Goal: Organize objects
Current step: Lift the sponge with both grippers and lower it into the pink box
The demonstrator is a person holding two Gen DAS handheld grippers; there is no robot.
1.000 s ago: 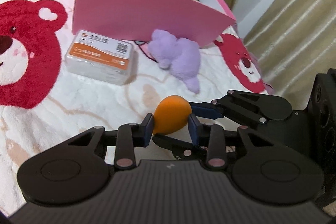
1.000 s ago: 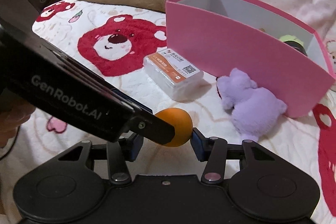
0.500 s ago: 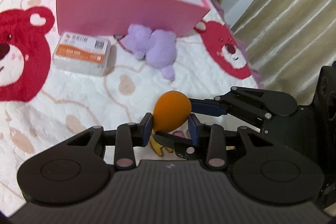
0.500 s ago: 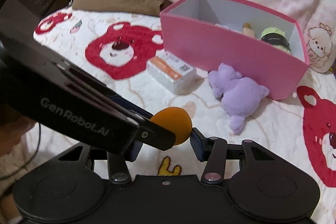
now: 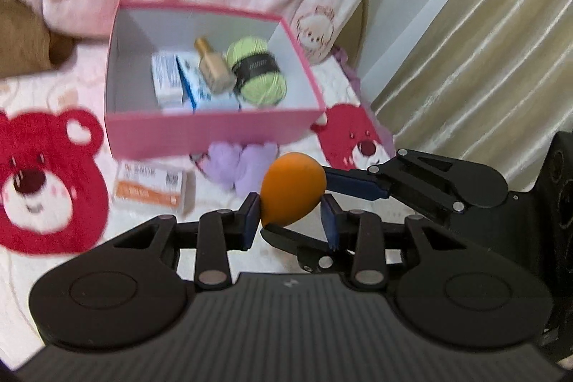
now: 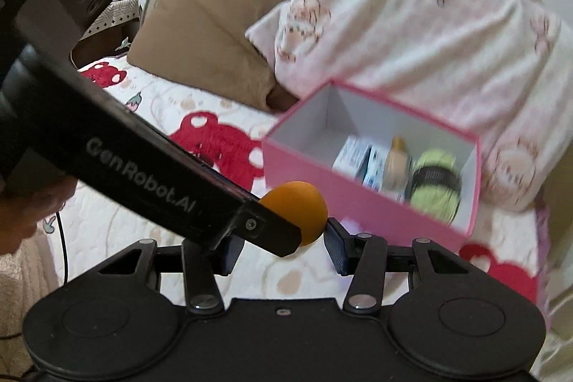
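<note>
An orange egg-shaped sponge point(image 5: 292, 192) hangs in the air above the bed, a little in front of the pink box point(image 5: 215, 131). My left gripper point(image 5: 290, 217) is shut on its lower half. From the right, my right gripper point(image 6: 283, 251) is shut on the same sponge point(image 6: 299, 203); its blue fingers point(image 5: 354, 183) reach in across the left wrist view. The left gripper's black arm hides the right gripper's left pad in the right wrist view. The open pink box point(image 6: 358, 213) holds a green yarn ball point(image 5: 258, 74), a tan bottle point(image 5: 213, 67) and small blue-white cartons point(image 5: 172, 79).
A purple plush toy point(image 5: 232, 163) and an orange-and-white packet point(image 5: 150, 185) lie on the bear-print blanket point(image 5: 46, 174) just before the box. Pillows point(image 6: 394, 24) sit behind it, a beige curtain point(image 5: 483, 42) to the right. A person's hand point(image 6: 21, 213) shows at the left.
Both grippers have risen together with the sponge between them. The box, plush and packet now sit lower and farther off, and the inside of the box has come into view.
</note>
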